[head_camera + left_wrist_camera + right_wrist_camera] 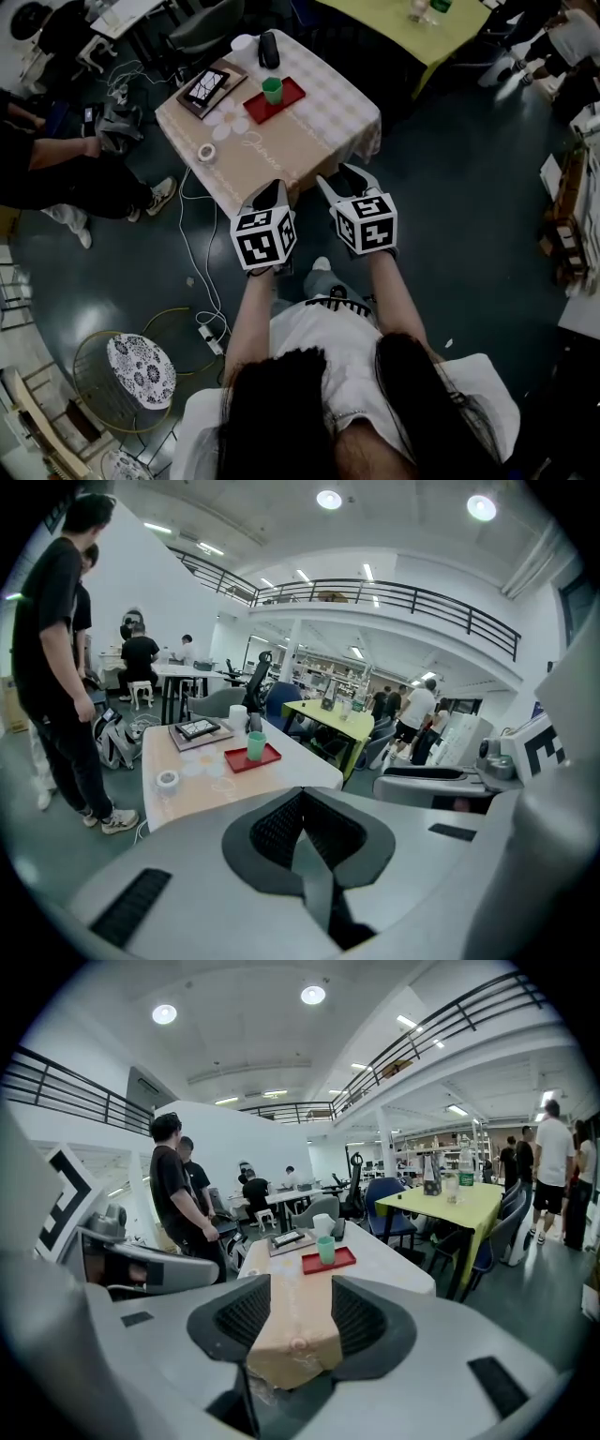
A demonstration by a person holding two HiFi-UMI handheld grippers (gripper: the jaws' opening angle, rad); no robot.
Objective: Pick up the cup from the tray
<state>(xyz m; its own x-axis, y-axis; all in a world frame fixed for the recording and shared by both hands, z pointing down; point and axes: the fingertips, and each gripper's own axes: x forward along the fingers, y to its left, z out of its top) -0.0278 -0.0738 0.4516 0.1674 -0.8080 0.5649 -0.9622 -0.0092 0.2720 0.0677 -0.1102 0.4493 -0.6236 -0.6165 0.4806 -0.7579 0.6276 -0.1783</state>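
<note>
A green cup (272, 90) stands upright on a red tray (286, 101) on the checked-cloth table (319, 122), well ahead of both grippers. My left gripper (273, 190) hovers over the floor short of the table's near edge, its jaws shut with nothing between them. Beside it, my right gripper (343, 176) is open and empty. In the left gripper view the cup (256, 745) and tray (251, 758) sit far beyond the shut gripper (302, 803). In the right gripper view the cup (325, 1250) and tray (328, 1260) lie beyond the open gripper (292, 1312).
On the table lie a tablet on a board (206, 87), a tape roll (206, 153), a black case (269, 50) and a white cup (242, 42). A person (56, 173) stands left of the table. A white cable (192, 253) crosses the floor. A yellow-green table (403, 23) stands behind.
</note>
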